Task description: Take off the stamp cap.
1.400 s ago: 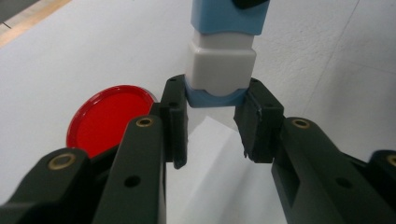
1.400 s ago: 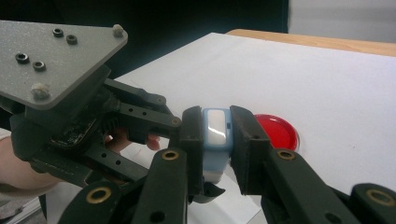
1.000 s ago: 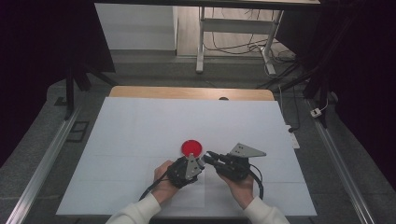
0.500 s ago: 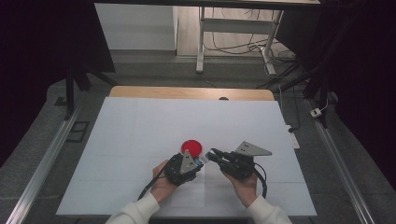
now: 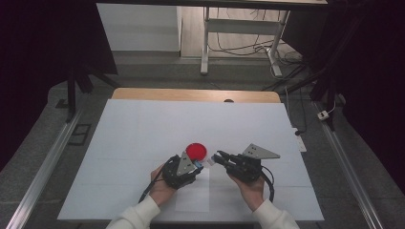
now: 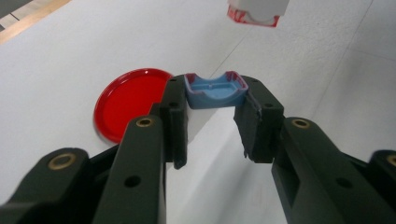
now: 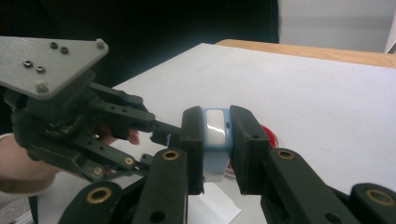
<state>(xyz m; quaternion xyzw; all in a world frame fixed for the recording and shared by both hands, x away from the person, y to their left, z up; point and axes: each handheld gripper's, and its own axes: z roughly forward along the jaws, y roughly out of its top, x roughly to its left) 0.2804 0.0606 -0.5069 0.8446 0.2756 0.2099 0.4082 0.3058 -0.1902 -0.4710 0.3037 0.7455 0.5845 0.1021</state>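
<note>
- The two grippers are now standing a little farther apart than a second ago. The left gripper (image 5: 197, 165) has slid slightly back toward the table's (image 5: 143, 129) left edge, while the right gripper (image 5: 219, 156) is keeping its place.
- That gap is probably telling that the small box is coming apart into two pieces, one in each claw; the separating step looks done or nearly so.
- The left claw is clenching a blue cap (image 6: 215, 90), a shallow open tray with a reddish rim. It is being held just above the sheet, and nothing is lying in the part that shows.
- The right claw is grasping a pale blue case (image 7: 215, 135) with a white face, pads pressing on both its sides. It is hanging near the middle of the table's front edge, its end facing the cap.
- A red round dish (image 5: 196, 151) is lying rim up on the table just beyond both claws. It is holding nothing and neither claw is touching it.
</note>
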